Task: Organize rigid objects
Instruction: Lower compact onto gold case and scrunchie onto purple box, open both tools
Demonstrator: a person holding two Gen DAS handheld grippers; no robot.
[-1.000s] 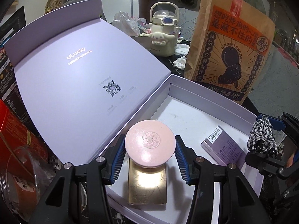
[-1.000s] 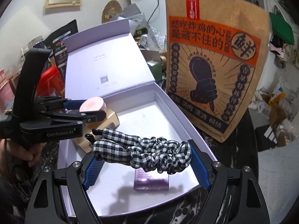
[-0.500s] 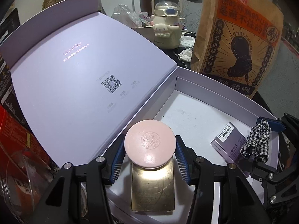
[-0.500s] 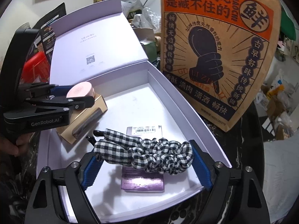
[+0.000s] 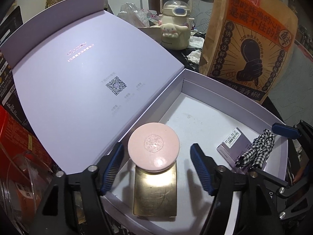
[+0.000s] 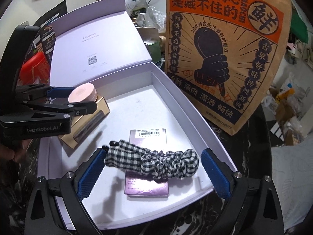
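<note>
The left gripper (image 5: 156, 163) has spread, releasing the pink compact (image 5: 153, 146) onto the gold box (image 5: 155, 192); that placement reads complete. The right gripper (image 6: 150, 168) has also spread; the checked scrunchie (image 6: 152, 160) rests on the purple card box (image 6: 146, 184) inside the lavender box (image 6: 195, 105).

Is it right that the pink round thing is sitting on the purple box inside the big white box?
Not quite. The pink round thing sits on the gold box, not the purple box. The left wrist view shows it; both lie inside the big white box.

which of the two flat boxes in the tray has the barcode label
The purple box, under the checked scrunchie. The gold box has no label and carries the pink compact.
</note>
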